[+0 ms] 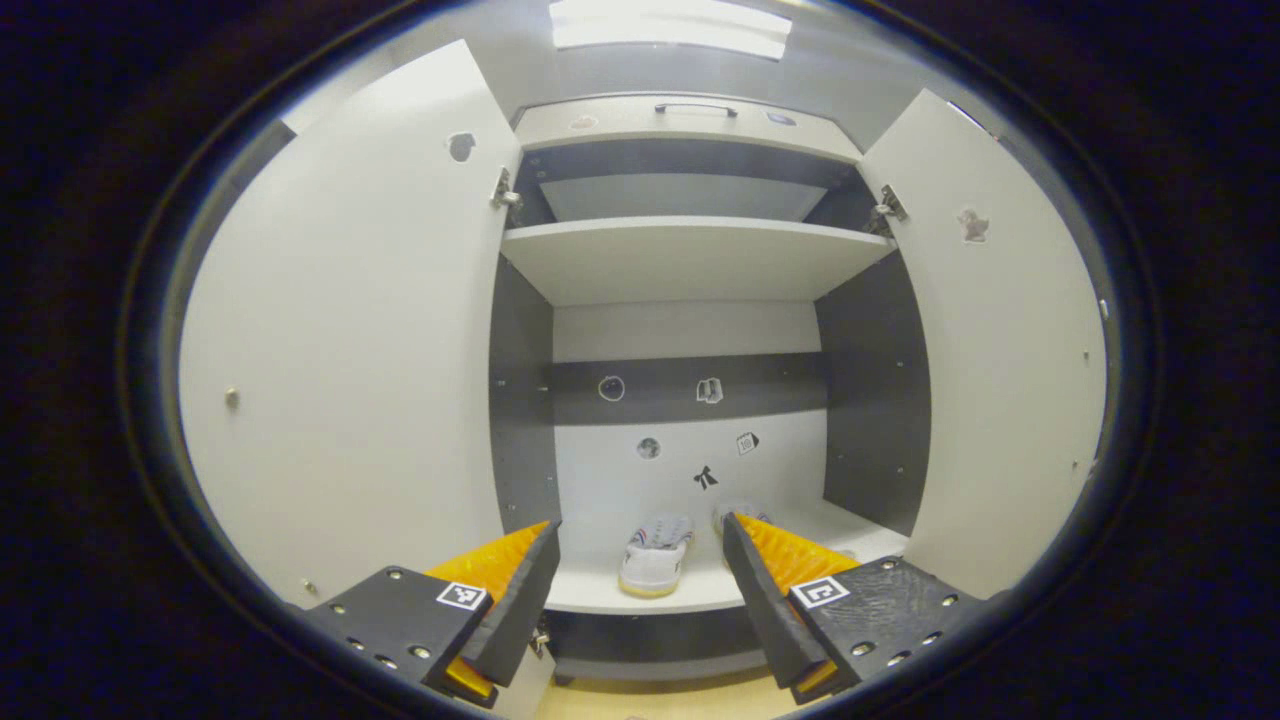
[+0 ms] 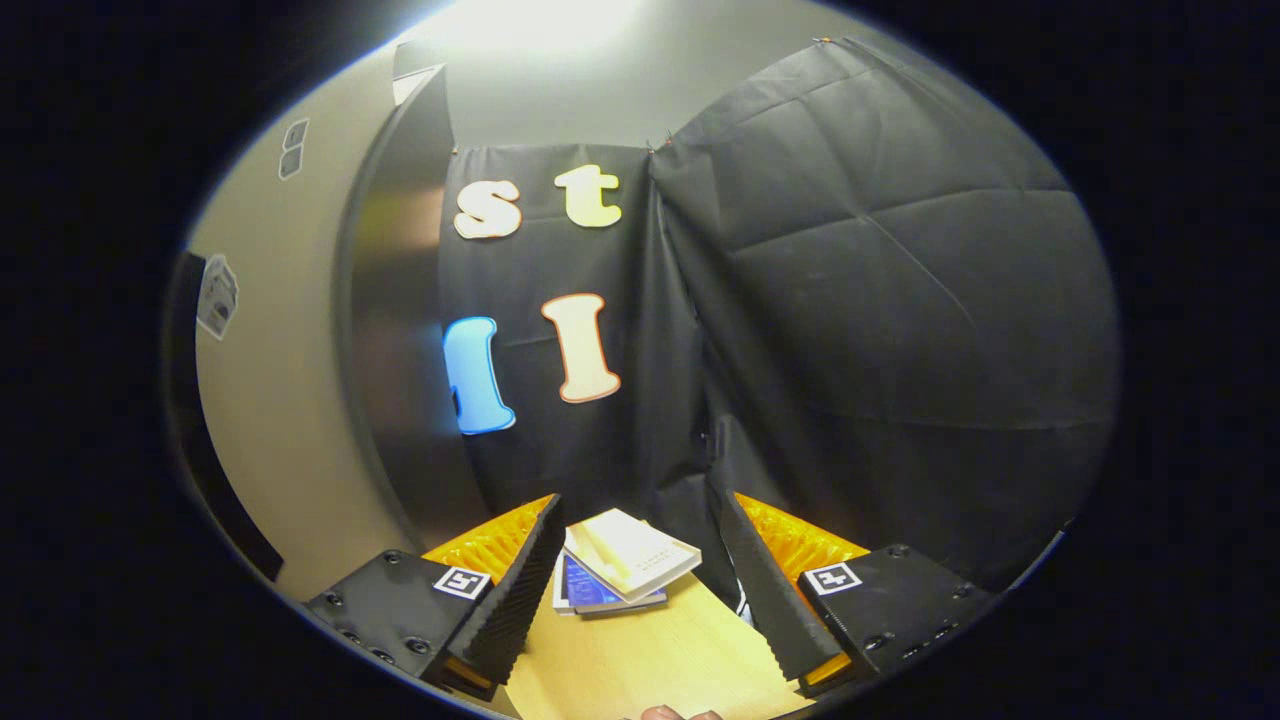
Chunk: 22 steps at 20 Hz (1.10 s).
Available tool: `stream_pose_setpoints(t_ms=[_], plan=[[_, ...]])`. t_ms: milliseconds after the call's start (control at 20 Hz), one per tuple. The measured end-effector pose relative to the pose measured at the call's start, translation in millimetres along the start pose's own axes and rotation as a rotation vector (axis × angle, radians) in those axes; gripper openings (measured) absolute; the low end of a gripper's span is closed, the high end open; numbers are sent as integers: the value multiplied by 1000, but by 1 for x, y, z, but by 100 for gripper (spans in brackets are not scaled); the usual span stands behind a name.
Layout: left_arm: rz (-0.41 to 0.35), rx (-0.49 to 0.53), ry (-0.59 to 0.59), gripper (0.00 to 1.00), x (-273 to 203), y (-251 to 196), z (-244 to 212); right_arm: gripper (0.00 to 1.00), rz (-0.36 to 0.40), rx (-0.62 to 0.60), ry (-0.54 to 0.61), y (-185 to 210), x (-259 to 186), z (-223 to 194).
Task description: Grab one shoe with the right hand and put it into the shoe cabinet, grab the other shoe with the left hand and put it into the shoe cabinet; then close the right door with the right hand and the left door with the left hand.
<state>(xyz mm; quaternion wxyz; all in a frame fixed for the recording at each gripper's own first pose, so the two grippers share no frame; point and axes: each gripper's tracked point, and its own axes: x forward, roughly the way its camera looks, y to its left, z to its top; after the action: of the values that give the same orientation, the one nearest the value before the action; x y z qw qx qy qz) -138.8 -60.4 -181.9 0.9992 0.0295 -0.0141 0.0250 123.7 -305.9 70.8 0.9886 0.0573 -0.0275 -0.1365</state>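
Observation:
The shoe cabinet [image 1: 690, 255] stands straight ahead in the left gripper view with both doors swung wide: the left door [image 1: 350, 340] and the right door [image 1: 1010, 370]. On its bottom shelf lies a white shoe [image 1: 655, 556], toe toward the back. A second shoe [image 1: 745, 517] is partly hidden behind my left gripper's right finger. My left gripper [image 1: 640, 545] is open and empty, just in front of the bottom shelf. In the right gripper view my right gripper [image 2: 635, 525] is open and empty, facing the booth's black cloth wall away from the cabinet.
A stack of books [image 2: 620, 565] lies on the wooden floor [image 2: 650, 650] ahead of the right gripper. A dark panel [image 2: 400, 330] and a pale wall [image 2: 270, 400] stand to its left. The cabinet has a middle shelf [image 1: 690, 265] and a top handle [image 1: 695, 108].

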Motion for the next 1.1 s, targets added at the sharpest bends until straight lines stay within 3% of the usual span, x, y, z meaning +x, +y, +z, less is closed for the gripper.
stream_pose_setpoints(t_ms=[50, 100, 500, 550, 600, 650, 800, 900, 950, 1000, 1050, 1100], plan=[[7, 40, -5, 94, -11, 4, -4, 92, 14, -4, -6, 4, 0, 4], [26, 61, 12, 94, -22, 9, -14, 92, 26, -12, -2, 8, 0, 4], [14, -38, 201, 93, -79, -3, -85, 93, 177, -54, -12, 61, -32, 23], [4, -53, 213, 94, -80, -4, -87, 98, 190, -52, -10, 66, -37, 24], [-4, -69, 219, 94, -81, -5, -87, 93, 199, -53, -5, 68, -39, 25], [-14, -79, 222, 94, -80, -5, -85, 97, 180, -66, -7, 66, -41, 27], [-44, -87, 225, 93, -83, -5, -83, 97, 184, -47, -6, 80, -54, 30], [-67, -103, 230, 94, -88, -4, -85, 88, 139, -79, -12, 78, -59, 34], [-77, -114, 233, 94, -91, -3, -85, 88, 114, -91, -13, 75, -62, 35], [-88, -127, 238, 94, -94, -3, -86, 95, 99, -107, -4, 76, -65, 34], [-97, -141, 240, 94, -95, -1, -85, 88, 94, -130, -6, 81, -68, 37], [-105, -155, 243, 94, -96, 0, -86, 95, 92, -145, -10, 84, -70, 40]])
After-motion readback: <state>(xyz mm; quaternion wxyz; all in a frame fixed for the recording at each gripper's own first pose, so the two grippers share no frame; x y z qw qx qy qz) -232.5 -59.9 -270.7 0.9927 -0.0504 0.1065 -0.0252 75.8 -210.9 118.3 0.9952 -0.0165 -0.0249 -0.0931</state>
